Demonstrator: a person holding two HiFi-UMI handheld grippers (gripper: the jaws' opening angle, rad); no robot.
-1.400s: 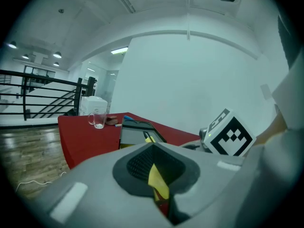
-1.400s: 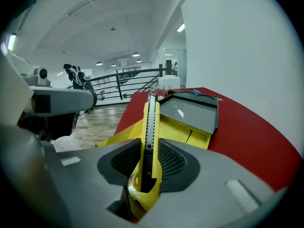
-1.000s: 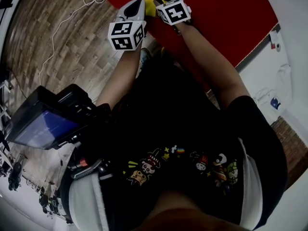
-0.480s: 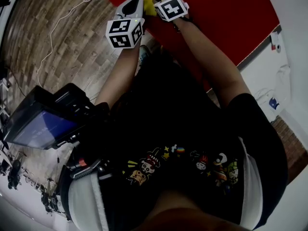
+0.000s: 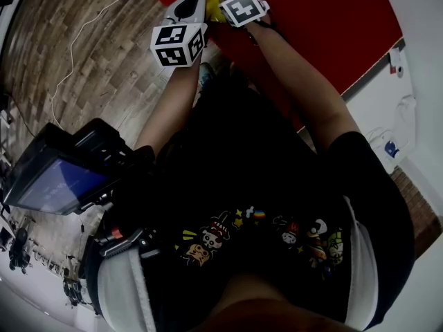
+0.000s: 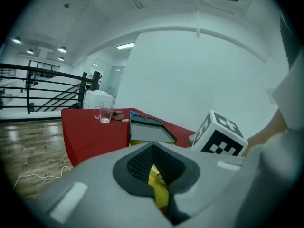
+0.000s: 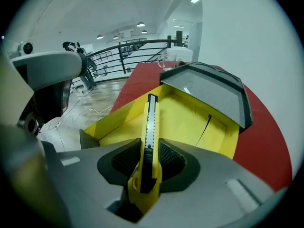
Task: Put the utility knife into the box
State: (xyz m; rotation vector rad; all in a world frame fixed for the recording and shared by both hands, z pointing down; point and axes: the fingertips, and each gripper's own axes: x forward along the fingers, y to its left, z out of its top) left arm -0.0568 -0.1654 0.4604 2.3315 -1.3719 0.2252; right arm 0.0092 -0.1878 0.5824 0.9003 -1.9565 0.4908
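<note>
Utility knife (image 7: pixel 150 134) clamped in right gripper (image 7: pixel 148 158), above open yellow box (image 7: pixel 187 122)

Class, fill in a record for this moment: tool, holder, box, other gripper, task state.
tool: yellow utility knife, tip pointing over the box
holder: right gripper, fingers closed on the knife
box: yellow box, lid open, on red table
other gripper: left gripper, fingers closed on a yellow edge, apparently the box's
task state: knife gripped, not yet released

Head view looks down; gripper views share box (image 7: pixel 183 122)
</note>
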